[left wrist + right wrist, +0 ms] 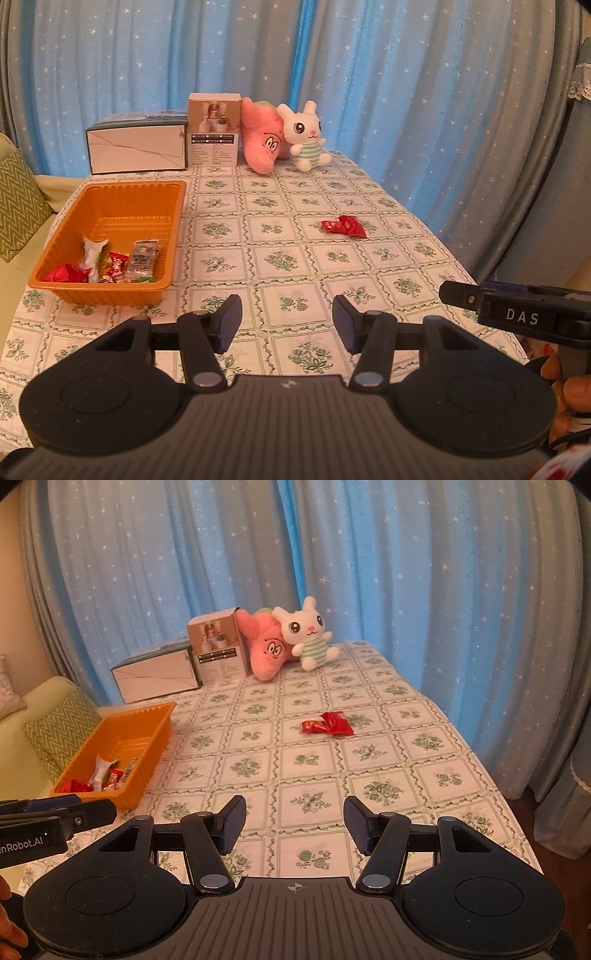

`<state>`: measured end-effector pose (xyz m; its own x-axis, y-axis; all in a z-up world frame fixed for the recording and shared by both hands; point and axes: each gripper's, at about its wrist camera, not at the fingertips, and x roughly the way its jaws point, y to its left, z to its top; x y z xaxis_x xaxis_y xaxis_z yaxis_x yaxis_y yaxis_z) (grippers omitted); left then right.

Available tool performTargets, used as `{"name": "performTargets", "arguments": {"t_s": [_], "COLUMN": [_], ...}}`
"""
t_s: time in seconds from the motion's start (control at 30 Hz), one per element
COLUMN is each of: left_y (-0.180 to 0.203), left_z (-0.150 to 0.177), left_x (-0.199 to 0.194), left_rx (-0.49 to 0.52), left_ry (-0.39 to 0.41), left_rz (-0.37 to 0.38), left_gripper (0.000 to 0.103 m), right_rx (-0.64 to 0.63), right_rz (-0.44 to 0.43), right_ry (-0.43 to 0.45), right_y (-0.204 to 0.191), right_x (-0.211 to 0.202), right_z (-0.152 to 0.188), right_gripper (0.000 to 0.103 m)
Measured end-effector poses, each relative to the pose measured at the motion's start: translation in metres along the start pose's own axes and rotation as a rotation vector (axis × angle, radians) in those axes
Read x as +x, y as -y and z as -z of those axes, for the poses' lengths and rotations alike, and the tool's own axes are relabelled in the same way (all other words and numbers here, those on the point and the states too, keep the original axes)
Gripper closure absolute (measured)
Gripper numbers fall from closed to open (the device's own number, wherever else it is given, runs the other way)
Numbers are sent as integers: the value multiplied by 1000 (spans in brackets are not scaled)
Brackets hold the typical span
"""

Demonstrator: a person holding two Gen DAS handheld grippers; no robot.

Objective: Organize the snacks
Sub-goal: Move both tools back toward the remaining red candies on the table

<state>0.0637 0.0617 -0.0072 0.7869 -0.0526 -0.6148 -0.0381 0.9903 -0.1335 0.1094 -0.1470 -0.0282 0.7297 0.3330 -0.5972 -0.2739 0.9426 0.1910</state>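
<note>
Two red snack packets (pixel 343 226) (pixel 328 723) lie together on the tablecloth, right of the middle. An orange tray (pixel 74 236) (pixel 155 734) stands at the left and holds several wrapped snacks (pixel 110 264) (pixel 99 775). My left gripper (pixel 287 321) hovers open over the near part of the table, nothing between its fingers. My right gripper (pixel 294 825) is open as well and empty, well short of the red packets. In the left wrist view the right gripper (pixel 458 293) shows from the side at the right; in the right wrist view the left gripper (pixel 107 814) shows at the left.
At the back of the table stand a white flat box (pixel 136 147) (pixel 155 677), an upright product box (pixel 214 131) (pixel 218 648), a pink plush star (pixel 264 138) (pixel 264 651) and a white plush rabbit (pixel 304 134) (pixel 308 635). Blue starred curtains hang behind. A green sofa with a cushion (pixel 62 731) sits left.
</note>
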Motion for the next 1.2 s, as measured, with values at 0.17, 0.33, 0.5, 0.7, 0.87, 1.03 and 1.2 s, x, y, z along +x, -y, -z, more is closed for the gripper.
{"name": "performTargets", "arguments": {"t_s": [0.17, 0.33, 0.5, 0.7, 0.87, 1.03, 1.2], "left_y": [8, 14, 20, 28, 31, 32, 28], "left_z": [-2, -4, -8, -15, -25, -37, -51], "left_x": [9, 22, 33, 48, 66, 93, 129], "left_rx": [15, 23, 27, 49, 67, 91, 110], "left_ry": [-15, -43, -56, -67, -72, -81, -95], "left_rz": [14, 22, 37, 46, 51, 53, 51], "left_gripper": [53, 53, 53, 53, 53, 53, 53], "right_rx": [10, 13, 15, 19, 6, -20, -38], "right_rz": [13, 21, 31, 44, 55, 51, 35], "right_ry": [-9, -18, -21, -26, -30, -25, -27], "right_y": [8, 15, 23, 34, 45, 54, 63], "right_x": [5, 10, 16, 26, 38, 58, 87], "right_z": [2, 3, 1, -5, -11, -23, -39], "right_gripper": [44, 44, 44, 44, 44, 44, 44]}}
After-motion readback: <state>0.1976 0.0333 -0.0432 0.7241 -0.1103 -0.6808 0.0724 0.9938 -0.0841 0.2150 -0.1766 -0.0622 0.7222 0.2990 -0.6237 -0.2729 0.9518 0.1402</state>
